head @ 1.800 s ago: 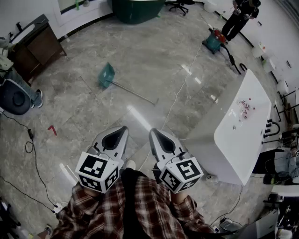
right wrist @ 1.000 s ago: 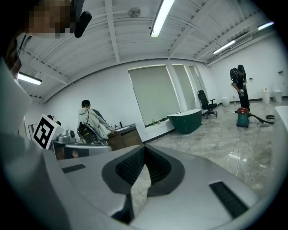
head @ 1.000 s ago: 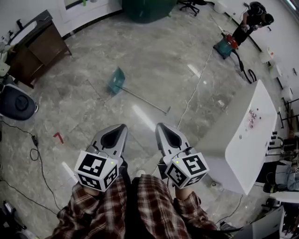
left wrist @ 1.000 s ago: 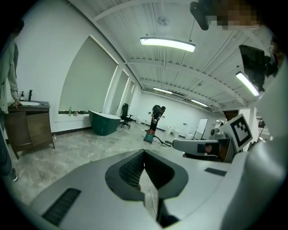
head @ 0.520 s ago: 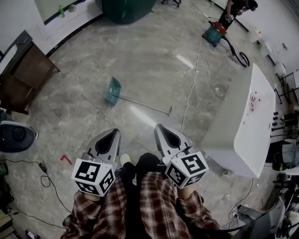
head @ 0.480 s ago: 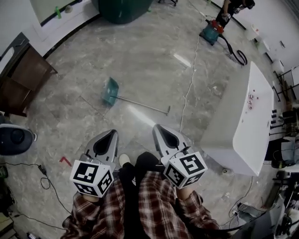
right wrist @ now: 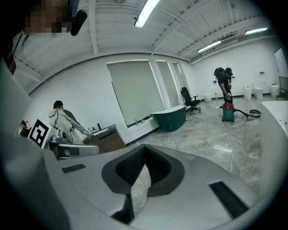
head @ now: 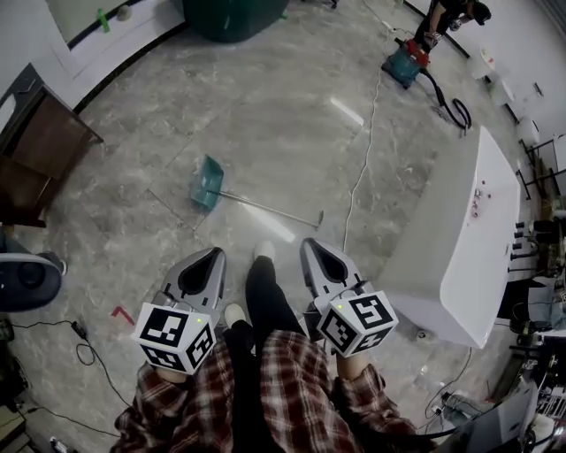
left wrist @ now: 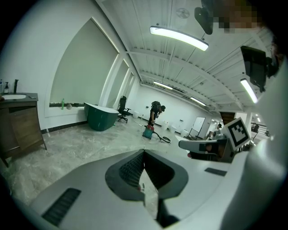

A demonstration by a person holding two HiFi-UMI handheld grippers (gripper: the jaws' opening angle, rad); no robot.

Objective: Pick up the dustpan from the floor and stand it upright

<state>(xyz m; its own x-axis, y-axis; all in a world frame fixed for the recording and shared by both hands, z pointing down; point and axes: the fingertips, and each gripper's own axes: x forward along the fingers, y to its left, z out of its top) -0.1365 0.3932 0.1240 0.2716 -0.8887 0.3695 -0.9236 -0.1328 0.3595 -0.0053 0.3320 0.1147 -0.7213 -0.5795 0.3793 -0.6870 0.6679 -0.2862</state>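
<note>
The green dustpan lies flat on the marble floor, its long thin handle running right toward a spot just ahead of my right gripper. The dustpan shows only in the head view. My left gripper is held low and short of the pan, its jaws shut on nothing. My right gripper hovers beside it, also shut and empty, a little short of the handle's end. In the left gripper view and the right gripper view the jaw tips meet, with only floor beyond.
A white table stands at the right. A pale cable crosses the floor toward a teal vacuum, where a person stands. A wooden cabinet and a red scrap are on the left. My white shoe steps between the grippers.
I have walked forward, so the dustpan lies closer to both grippers. One leg has swung ahead between them. Both grippers stay shut and empty.
</note>
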